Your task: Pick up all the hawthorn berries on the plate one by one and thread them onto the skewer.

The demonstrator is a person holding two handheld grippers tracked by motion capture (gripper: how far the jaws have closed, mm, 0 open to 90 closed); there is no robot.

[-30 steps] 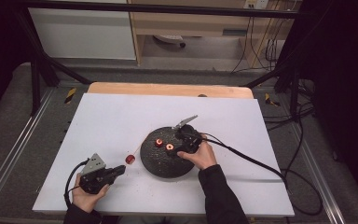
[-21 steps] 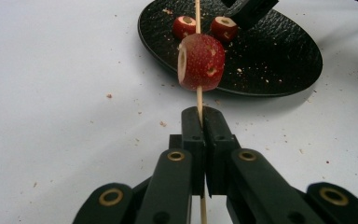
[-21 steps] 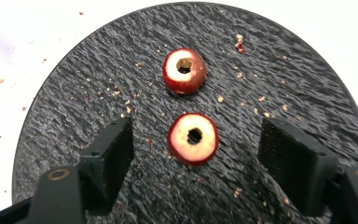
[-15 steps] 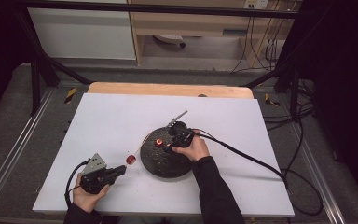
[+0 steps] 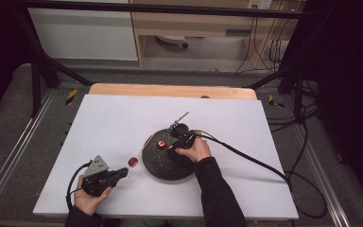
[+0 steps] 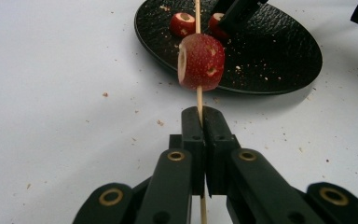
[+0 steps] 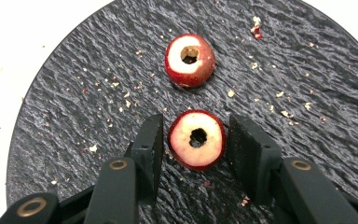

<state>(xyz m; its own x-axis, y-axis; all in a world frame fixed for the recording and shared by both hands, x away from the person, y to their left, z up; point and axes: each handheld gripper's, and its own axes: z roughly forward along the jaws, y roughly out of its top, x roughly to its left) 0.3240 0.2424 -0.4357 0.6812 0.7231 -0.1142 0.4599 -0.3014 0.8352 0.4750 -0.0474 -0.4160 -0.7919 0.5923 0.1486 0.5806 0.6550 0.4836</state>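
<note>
A round black slate plate (image 5: 168,165) lies mid-table. Two cored red fruits rest on it. My right gripper (image 7: 196,135) stands open over the plate, its jaws on either side of the nearer fruit (image 7: 196,140) without gripping it. The second fruit (image 7: 189,59) lies just beyond. My left gripper (image 6: 200,116) is shut on a thin wooden skewer (image 6: 198,97) that points toward the plate (image 6: 270,51). A red fruit (image 6: 201,61) is threaded on the skewer just ahead of the jaws. In the high view the left gripper (image 5: 123,172) sits at the front left, and the skewered fruit (image 5: 133,162) hangs left of the plate.
A small metal tool with a black round part (image 5: 180,126) lies at the plate's far edge. The right gripper's cable (image 5: 250,161) trails to the right across the white table (image 5: 246,123). Crumbs are scattered on the plate and the tabletop.
The right gripper has shifted left over the plate and now straddles a fruit. The left gripper and its skewer have stayed put.
</note>
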